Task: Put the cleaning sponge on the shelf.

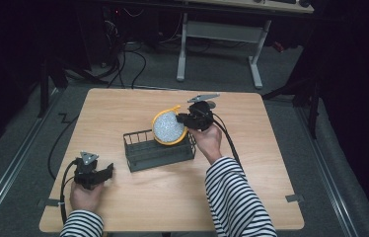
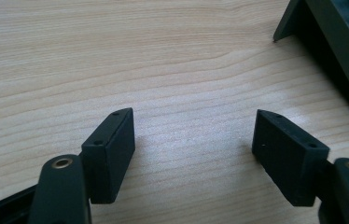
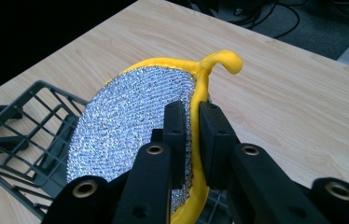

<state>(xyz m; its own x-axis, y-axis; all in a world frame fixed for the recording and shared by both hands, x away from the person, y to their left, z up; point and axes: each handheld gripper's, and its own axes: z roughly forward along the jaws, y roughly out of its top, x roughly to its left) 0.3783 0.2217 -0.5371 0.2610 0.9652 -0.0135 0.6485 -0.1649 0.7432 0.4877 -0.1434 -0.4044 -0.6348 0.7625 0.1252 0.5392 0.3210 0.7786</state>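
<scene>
Round silver scrubber [image 3: 126,121], yellow-rimmed

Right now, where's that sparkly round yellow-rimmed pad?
In the high view the pad is mid-table, held on edge by the right hand-held gripper over the dark rack's right end.

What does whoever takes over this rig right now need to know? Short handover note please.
Right gripper: shut on the rim of the round yellow scrubber pad, holding it on edge over the dark wire rack.
Left gripper: open, nothing between the jaws, resting low on the table at the near left, beside the rack's corner.
Done: pad picked up and brought to the rack.
Left: the pad's lower edge looks about at the rack's rim; probably lower it in, then release. Whether it already touches the rack is not clear.
</scene>
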